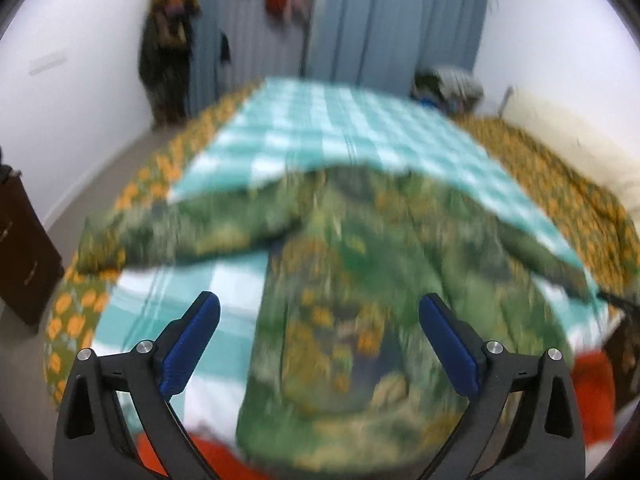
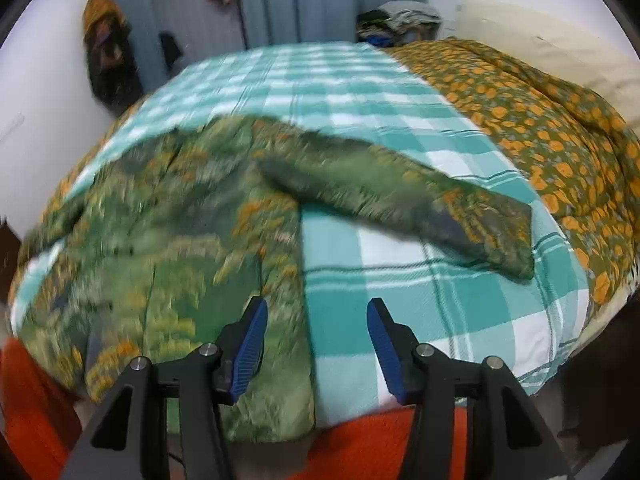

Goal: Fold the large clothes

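A green long-sleeved garment with orange and yellow print [image 1: 352,280] lies spread on a teal-and-white checked blanket [image 1: 320,128] on a bed, sleeves out to both sides. My left gripper [image 1: 320,316] is open and empty above the garment's lower body. In the right wrist view the garment [image 2: 168,232] fills the left half, its right sleeve [image 2: 420,200] stretched across the blanket [image 2: 440,300]. My right gripper [image 2: 316,320] is open and empty above the garment's right edge near the hem. Both views are motion-blurred.
An olive bedspread with orange dots [image 2: 540,120] and a cream pillow [image 2: 560,48] lie to the right. A clothes pile [image 2: 404,20] sits at the far end. Orange-red cloth [image 2: 360,440] lies at the near edge. A dark cabinet [image 1: 20,248] stands at left. Blue curtains [image 1: 360,20] hang behind.
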{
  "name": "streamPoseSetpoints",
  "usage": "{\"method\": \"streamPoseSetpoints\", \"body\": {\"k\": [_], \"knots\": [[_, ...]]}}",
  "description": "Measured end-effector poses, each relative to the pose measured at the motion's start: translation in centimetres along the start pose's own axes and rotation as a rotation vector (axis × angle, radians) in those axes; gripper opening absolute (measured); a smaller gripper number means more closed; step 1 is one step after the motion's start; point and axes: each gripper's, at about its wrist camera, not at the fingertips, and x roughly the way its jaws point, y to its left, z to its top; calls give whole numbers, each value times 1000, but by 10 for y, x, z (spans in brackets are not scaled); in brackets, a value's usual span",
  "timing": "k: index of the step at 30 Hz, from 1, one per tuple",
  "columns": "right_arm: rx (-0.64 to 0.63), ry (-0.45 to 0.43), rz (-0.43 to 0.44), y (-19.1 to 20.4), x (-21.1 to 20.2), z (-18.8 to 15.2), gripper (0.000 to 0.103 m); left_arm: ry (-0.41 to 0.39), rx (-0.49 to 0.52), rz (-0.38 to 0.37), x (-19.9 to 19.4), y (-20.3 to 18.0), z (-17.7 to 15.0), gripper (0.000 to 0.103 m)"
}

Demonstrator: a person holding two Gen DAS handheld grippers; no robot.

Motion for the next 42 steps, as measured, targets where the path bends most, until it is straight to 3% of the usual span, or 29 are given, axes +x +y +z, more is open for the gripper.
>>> {"method": "streamPoseSetpoints", "body": {"k": [5,10,12,15,18,28,29,30,32,36,42], "knots": [[117,-105,-10,-32,-18,16,53,-14,64,12,24,-28,10,100],[288,-185,-27,-86,-15,27,53,75,101,-26,47,-55,1,100],[417,-169,18,-113,2,19,53,104,111,-8,51,-64,-5,100],[602,-74,73,-149,45,-3,53,152,128,4,57,-73,-13,101],[739,-29,80,-176,81,-24,53,166,153,6,56,-77,-20,101],[1159,-137,68,-260,152,-48,53,258,45,55,66,-52,-39,101],[1172,-153,67,-262,153,-47,49,271,36,61,67,-49,-42,101],[1157,-159,46,-262,152,-42,28,282,31,68,68,-47,-45,101],[1078,-179,-13,-253,141,-27,14,293,33,86,69,-43,-50,101],[762,-286,-29,-201,95,21,11,295,43,107,72,-38,-53,101],[300,-387,100,-62,33,74,11,302,21,75,79,-44,-53,101]]}}
